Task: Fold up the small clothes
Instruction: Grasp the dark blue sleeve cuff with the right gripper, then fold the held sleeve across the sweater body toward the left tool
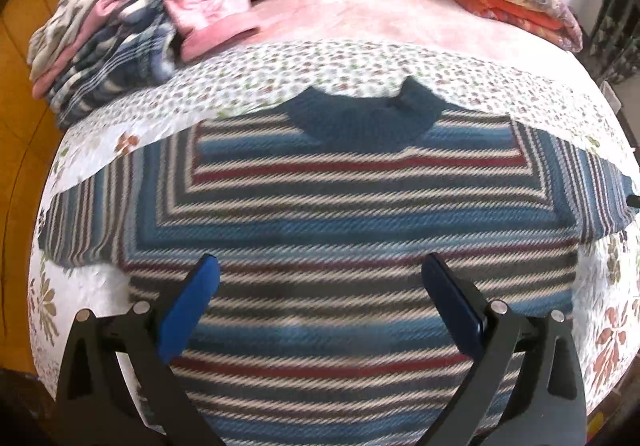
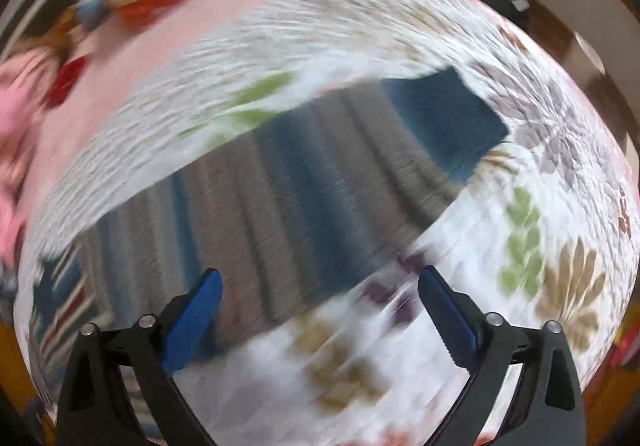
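The striped sweater lies flat on the floral bedspread, collar away, sleeves spread sideways. The left hand-held gripper hovers over its body, jaws wide, holding nothing. The right hand-held gripper, also spread and empty, is nearer one sleeve, apparently, given blur

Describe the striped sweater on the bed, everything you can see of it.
The striped sweater is a small knit with blue, grey, white and red bands and a plain dark blue collar. It lies spread flat, collar away from the camera, both sleeves out sideways, on a floral quilt. The open left gripper hangs above its lower body, holding nothing. In the blurred right wrist view, one sleeve ends in a blue cuff.
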{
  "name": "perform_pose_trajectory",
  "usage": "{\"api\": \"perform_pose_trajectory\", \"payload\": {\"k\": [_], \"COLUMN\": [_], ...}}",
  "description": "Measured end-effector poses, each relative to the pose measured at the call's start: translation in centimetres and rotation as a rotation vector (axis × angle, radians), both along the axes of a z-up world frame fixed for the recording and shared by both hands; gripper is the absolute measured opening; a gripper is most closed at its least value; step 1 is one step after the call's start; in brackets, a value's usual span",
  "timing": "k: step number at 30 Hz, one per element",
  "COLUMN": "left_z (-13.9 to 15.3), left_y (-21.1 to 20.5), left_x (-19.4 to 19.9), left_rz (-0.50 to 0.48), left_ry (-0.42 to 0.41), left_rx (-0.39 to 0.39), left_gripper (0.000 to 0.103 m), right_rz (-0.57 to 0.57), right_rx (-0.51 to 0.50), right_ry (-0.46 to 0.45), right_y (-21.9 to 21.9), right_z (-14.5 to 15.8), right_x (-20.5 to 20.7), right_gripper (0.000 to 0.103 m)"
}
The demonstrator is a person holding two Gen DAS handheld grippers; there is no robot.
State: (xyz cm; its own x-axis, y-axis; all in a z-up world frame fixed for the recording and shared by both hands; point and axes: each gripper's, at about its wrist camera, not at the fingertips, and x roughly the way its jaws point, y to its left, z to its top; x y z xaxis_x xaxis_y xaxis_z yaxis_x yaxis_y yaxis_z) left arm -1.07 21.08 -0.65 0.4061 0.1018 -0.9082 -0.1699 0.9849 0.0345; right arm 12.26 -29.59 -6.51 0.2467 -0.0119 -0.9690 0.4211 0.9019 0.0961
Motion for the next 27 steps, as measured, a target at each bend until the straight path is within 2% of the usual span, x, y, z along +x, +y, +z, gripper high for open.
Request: {"api": "perform_pose_trajectory", "payload": {"k": [4,8,11,14,15,17,19,20,23,27], "left_z": [-0.3,-0.9,-1.6,-2.0,-2.1,-2.3,-2.5,-2.5,-2.7,-2.9], "left_y": [-2.0,-2.9,-3.1,-2.9,-2.7,-2.4,-1.9,-1.5,-0.5,1.3], "left_x": [1.0,1.2,1.2,1.1,1.1,1.0,1.0,0.9,0.8,0.5], "left_rz": [-0.021,-0.038,-0.046,-0.041,-0.038,-0.031,-0.018,-0.01,0.011,0.042], "left_ry": [-0.004,0.01,0.023,0.03,0.034,0.039,0.043,0.044,0.047,0.055], "left_rx": [0.006,0.008,0.021,0.022,0.021,0.014,0.002,-0.005,-0.007,-0.015], "left_gripper": [0.1,0.1,0.1,0.1,0.1,0.1,0.1,0.1,0.1,0.1], "right_rz": [-0.115,-0.17,-0.138,-0.105,-0.1,-0.09,-0.083,-0.082,-0.062,0.043], "right_rx": [0.033,0.112,0.078,0.074,0.074,0.08,0.073,0.073,0.083,0.127], "right_ry": [0.112,0.077,0.064,0.037,0.032,0.017,-0.007,-0.014,-0.063,-0.145], "right_y": [-7.0,-9.3,-9.5,-8.7,-8.6,-7.7,-7.2,-6.9,-5.0,-0.7], "right_z": [-3.8,-5.2,-5.5,-5.1,-5.0,-4.4,-3.5,-3.0,-0.8,2.2], "right_x": [1.9,2.2,2.8,3.8,4.0,4.4,4.7,4.8,4.9,3.7], "right_gripper": [0.091,0.093,0.088,0.059,0.053,0.031,0.017,0.013,0.011,0.011]}}
